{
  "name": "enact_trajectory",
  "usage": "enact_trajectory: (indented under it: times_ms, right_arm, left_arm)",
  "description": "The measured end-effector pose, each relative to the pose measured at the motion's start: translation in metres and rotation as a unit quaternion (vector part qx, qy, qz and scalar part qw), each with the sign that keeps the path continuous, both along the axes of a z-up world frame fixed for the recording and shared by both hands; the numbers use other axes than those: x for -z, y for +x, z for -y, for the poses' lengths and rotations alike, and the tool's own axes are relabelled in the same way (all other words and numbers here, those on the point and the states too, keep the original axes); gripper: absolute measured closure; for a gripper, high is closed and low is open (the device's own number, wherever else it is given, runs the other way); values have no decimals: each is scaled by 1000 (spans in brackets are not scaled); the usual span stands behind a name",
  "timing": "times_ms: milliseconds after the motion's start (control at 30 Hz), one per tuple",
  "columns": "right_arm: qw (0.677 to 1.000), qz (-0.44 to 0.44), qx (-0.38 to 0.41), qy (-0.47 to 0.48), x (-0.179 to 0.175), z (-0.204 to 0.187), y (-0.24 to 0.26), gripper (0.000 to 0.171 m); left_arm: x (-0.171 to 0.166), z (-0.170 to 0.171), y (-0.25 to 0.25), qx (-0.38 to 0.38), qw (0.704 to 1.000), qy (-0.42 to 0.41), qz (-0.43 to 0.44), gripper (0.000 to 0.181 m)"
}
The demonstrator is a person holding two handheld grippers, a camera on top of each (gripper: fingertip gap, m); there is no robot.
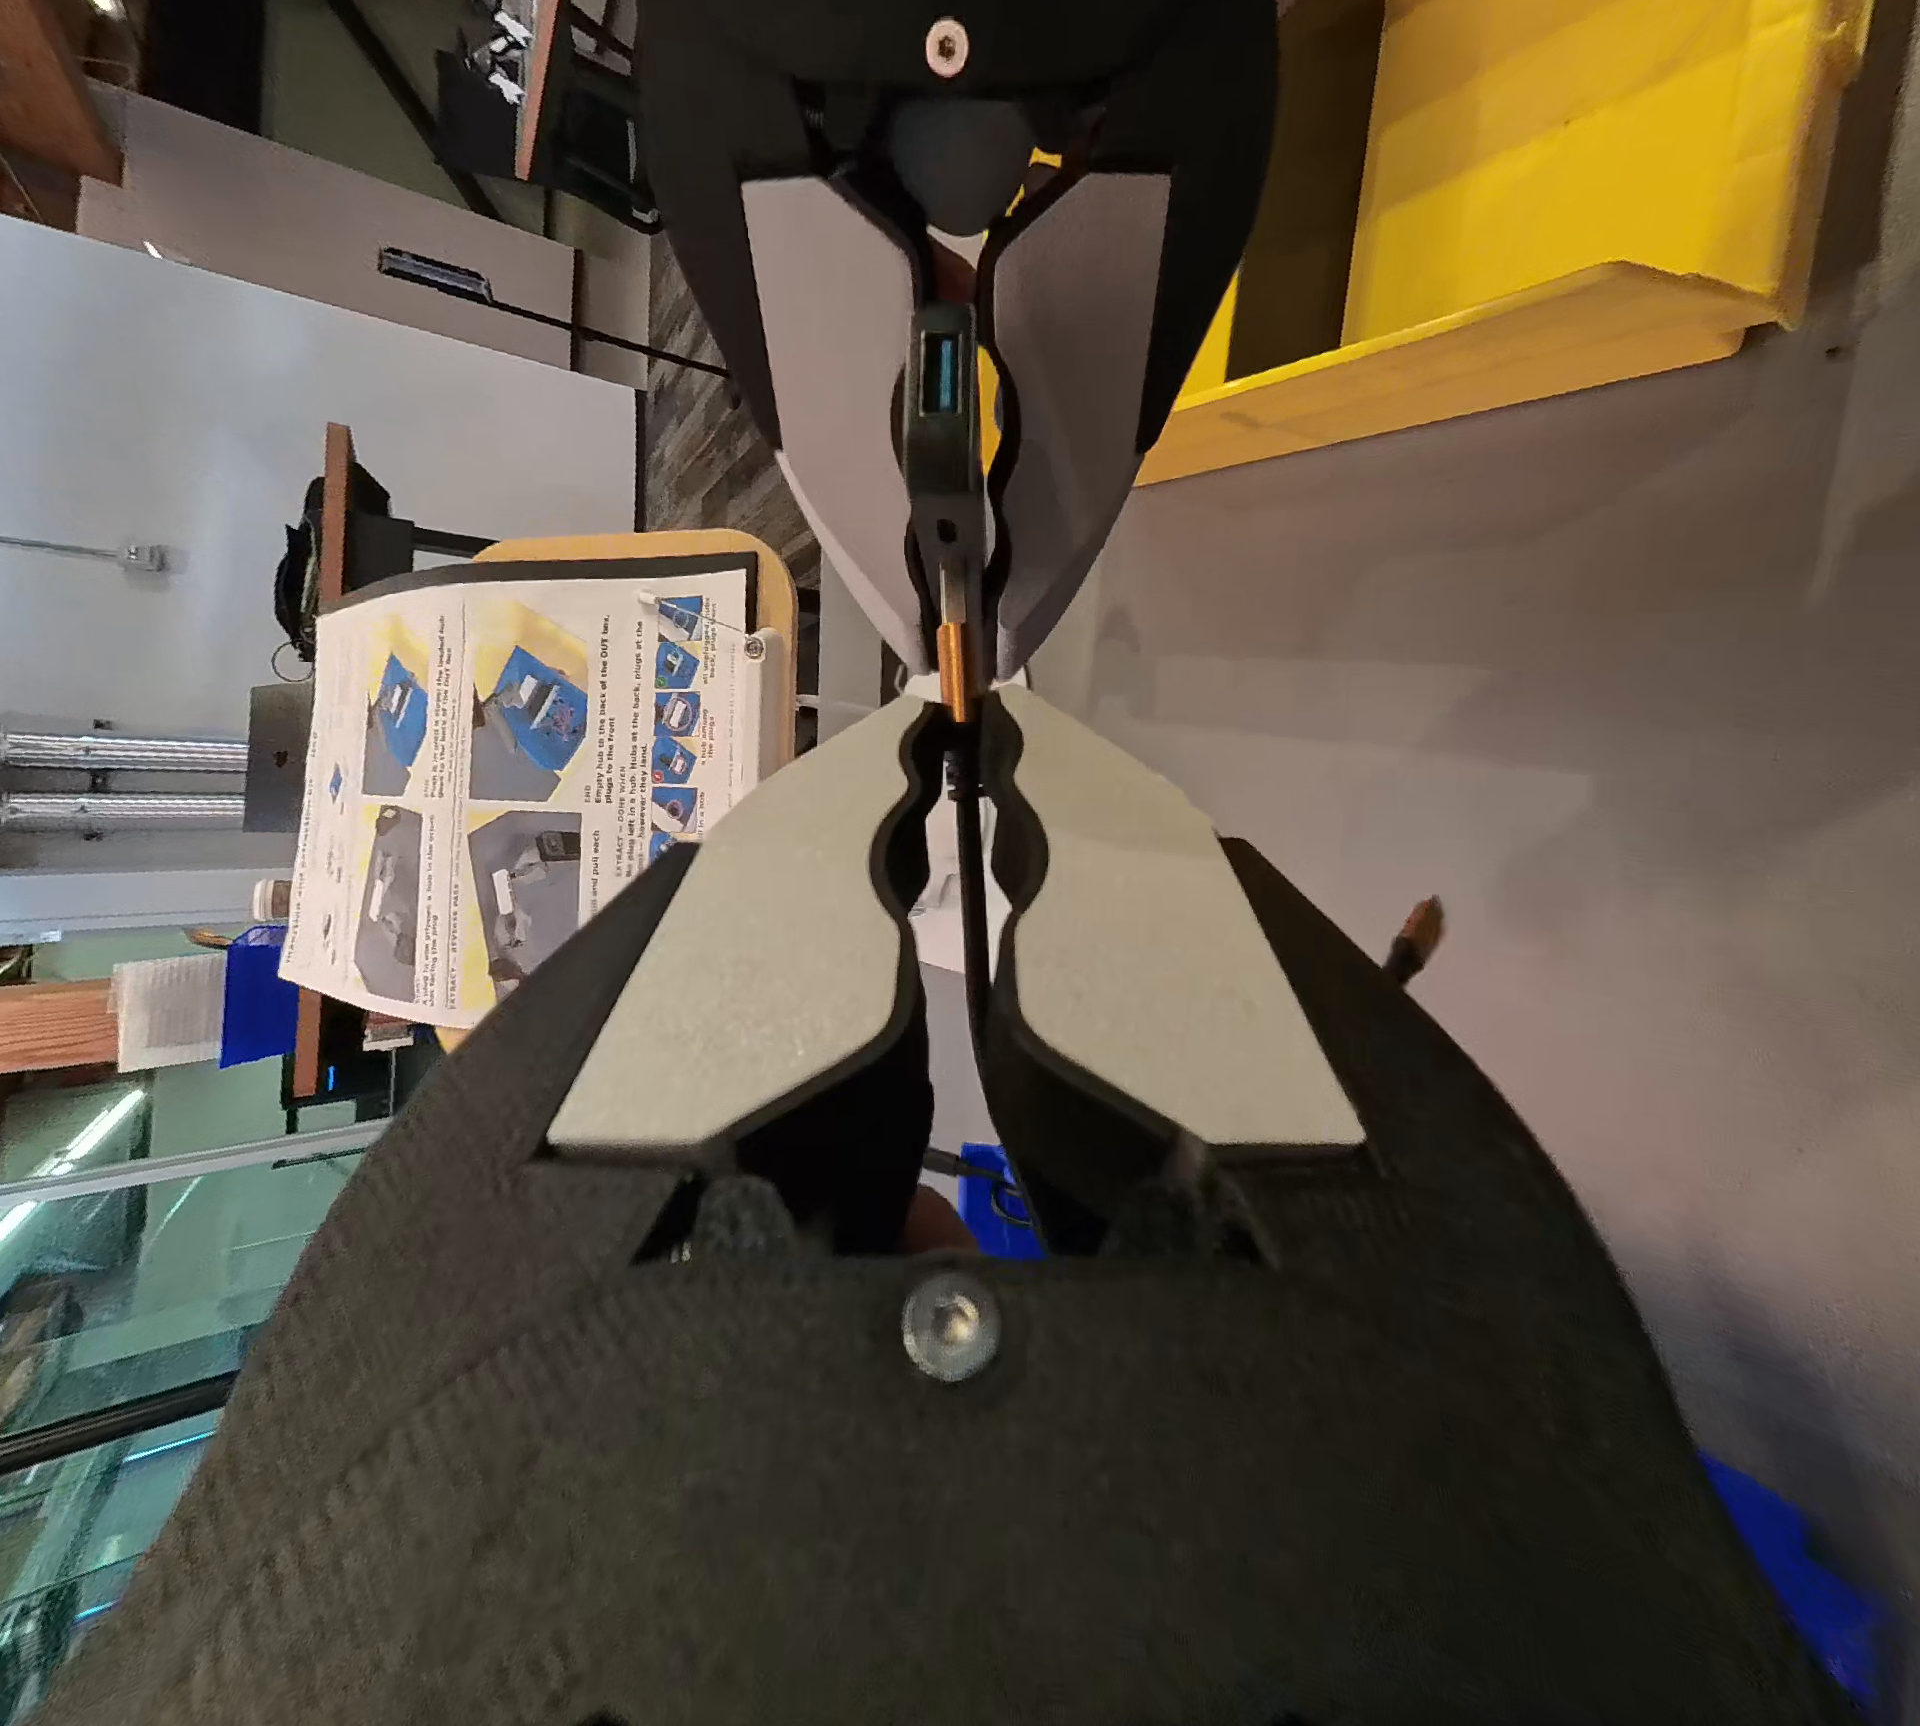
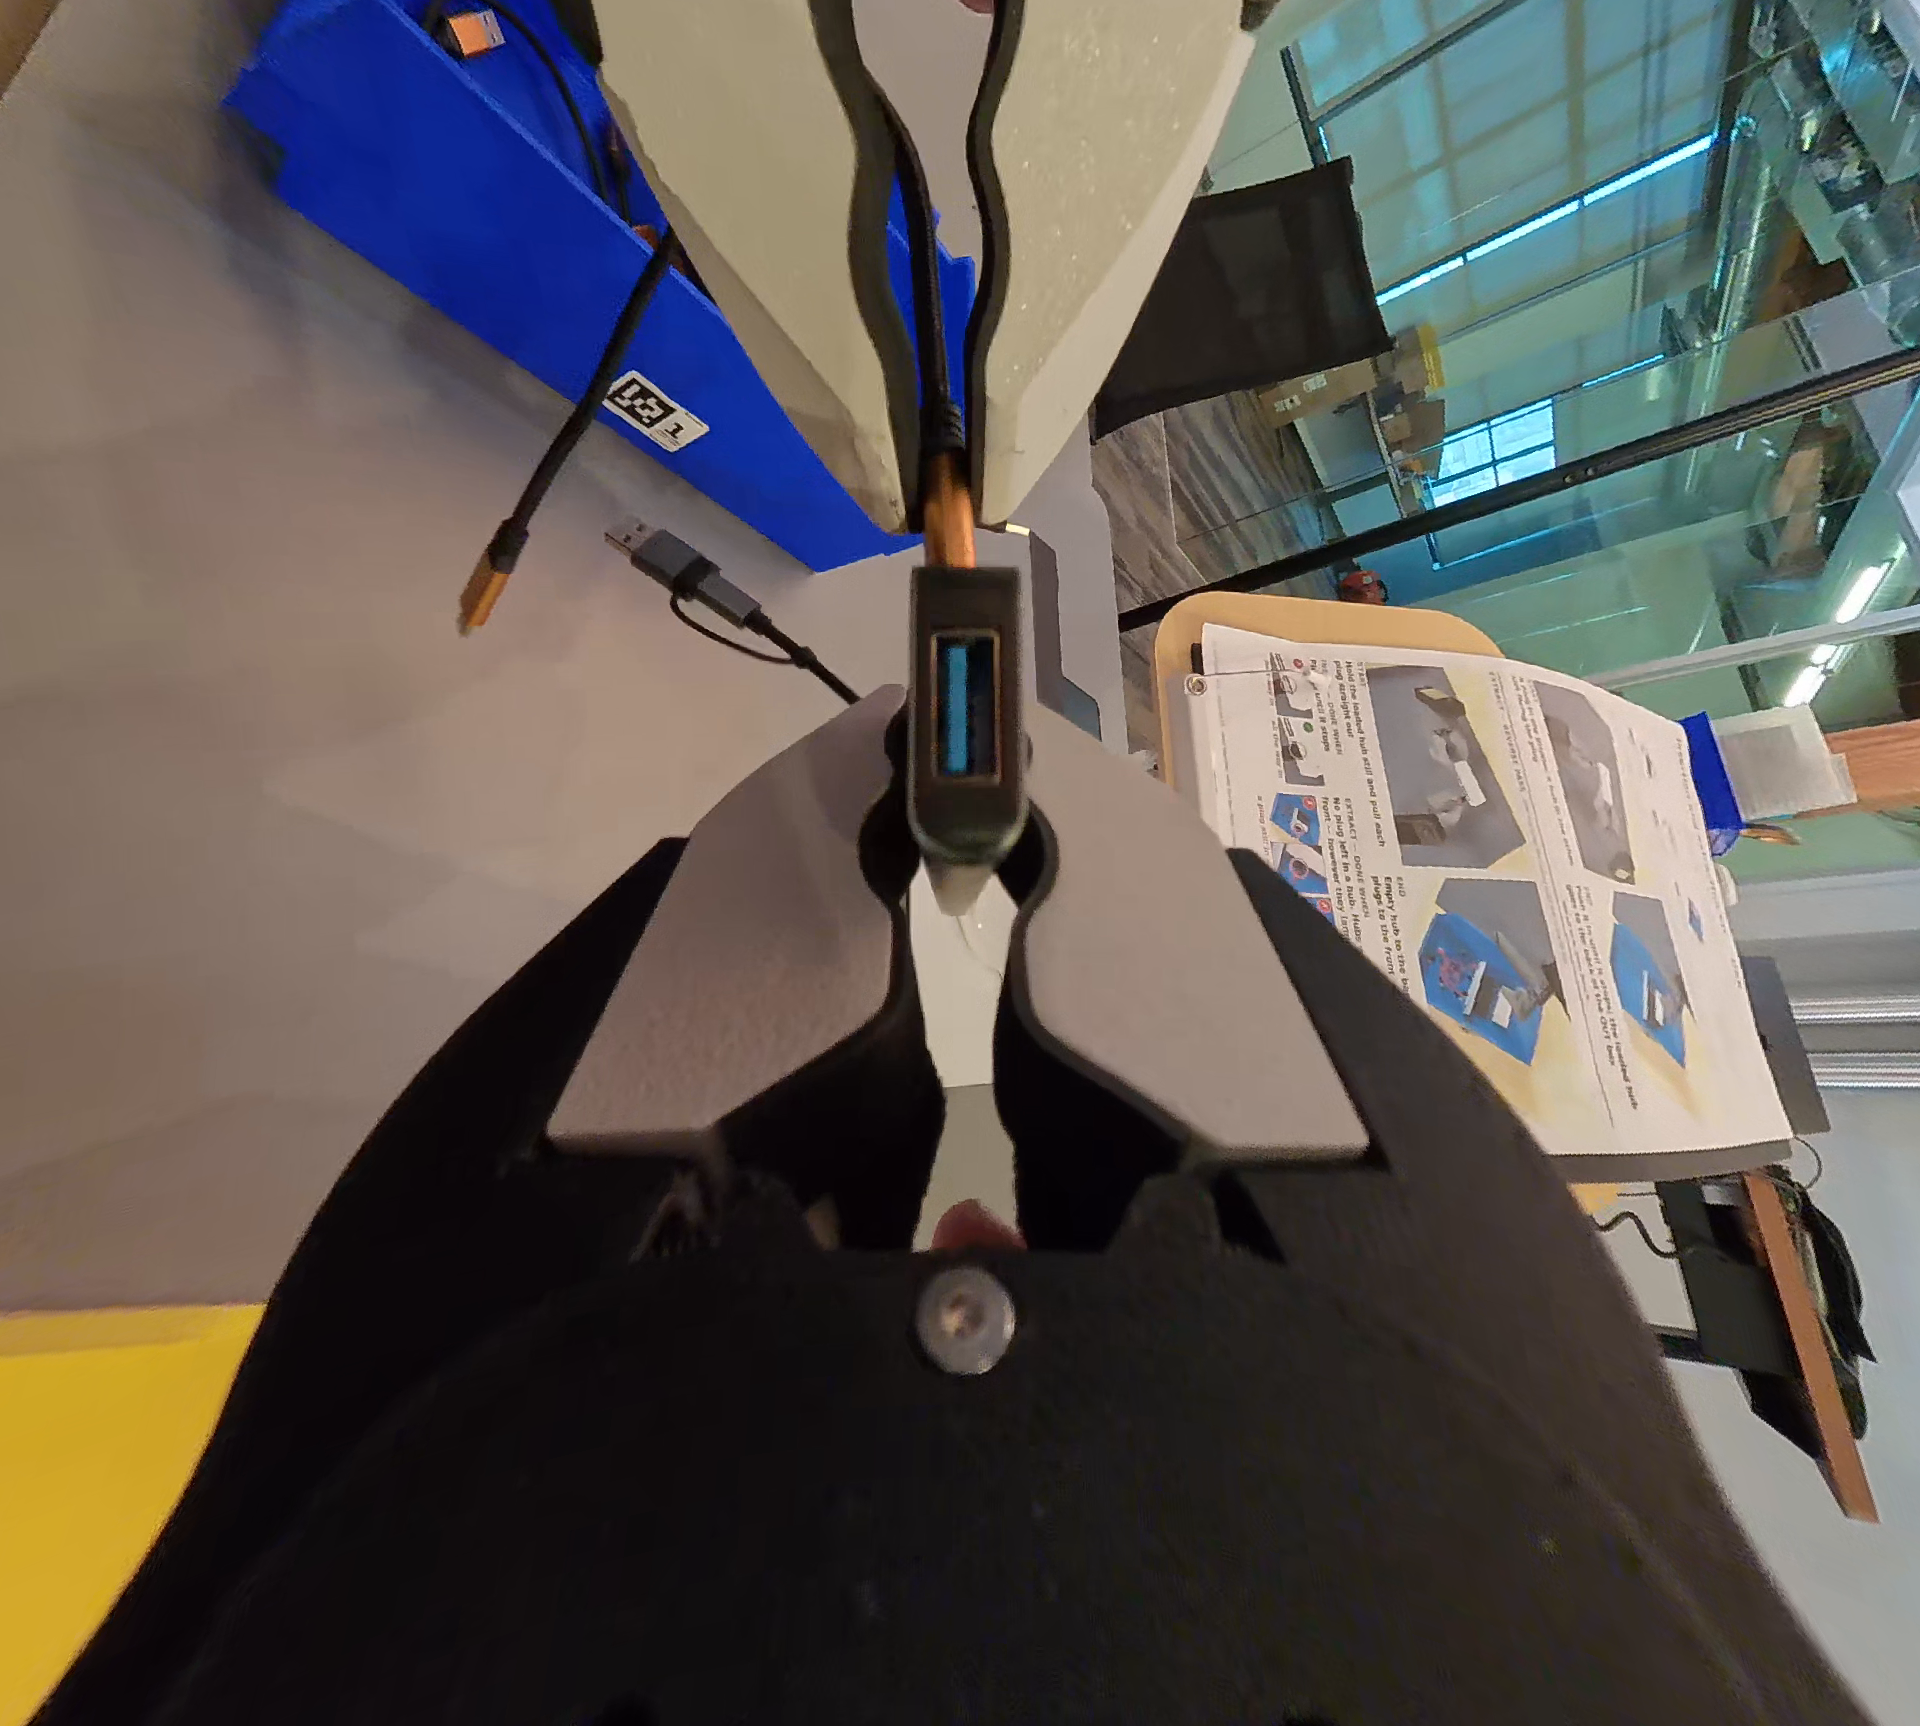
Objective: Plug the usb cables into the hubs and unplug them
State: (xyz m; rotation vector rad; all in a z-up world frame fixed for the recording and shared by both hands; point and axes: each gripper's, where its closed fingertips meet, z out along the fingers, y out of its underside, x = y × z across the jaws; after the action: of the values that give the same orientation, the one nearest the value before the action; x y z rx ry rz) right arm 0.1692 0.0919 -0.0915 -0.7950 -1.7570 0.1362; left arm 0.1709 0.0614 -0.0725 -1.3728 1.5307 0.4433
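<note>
Item one: my left gripper point(image 1: 958, 720), fingers pressed together on the orange-collared USB plug point(image 1: 956, 674) at their very tips, its black cable point(image 1: 971, 907) running back down the gap between my pads toward the palm. Item two: my right gripper point(image 2: 961, 803), pinching the dark hub point(image 2: 964, 720) near its rear end, so that the hub's body stands forward of the fingertips with one blue port facing the right wrist camera. The two grippers meet nose to nose; the plug's metal tongue is seated in the hub's end face, orange collar just outside it. Item three: a blue bin point(image 2: 468, 201) on the grey table point(image 2: 260, 741), to the left of the held pair in the right wrist view, holding another orange-ended cable point(image 2: 582, 149) that drapes over its wall onto the tabletop. Item four: a grey adapter plug point(image 2: 675, 570) lying on the table just beside the bin. Item five: a yellow box point(image 1: 1558, 118) behind the right gripper in the left wrist view. Item six: a printed instruction sheet point(image 2: 1475, 876) propped on a stand, well apart.
</note>
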Motion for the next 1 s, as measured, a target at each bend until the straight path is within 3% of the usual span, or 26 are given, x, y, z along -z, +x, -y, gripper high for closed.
enact_trajectory:
  times_ms: [33, 500, 1000]
  right_arm:
    - [1000, 2, 0, 1, 0, 0, 0, 160]
    - [996, 37, 67, 51, 3, -14, -1, 161]
    - [993, 58, 82, 64, 14, -18, -8, 161]
  left_arm:
    - [1, 0, 1, -1, 1000, -2, -1, 174]
    - [3, -8, -1, -81, 995, 34, -51, 174]
    - [14, -12, -9, -79, 996, 10, -27, 174]
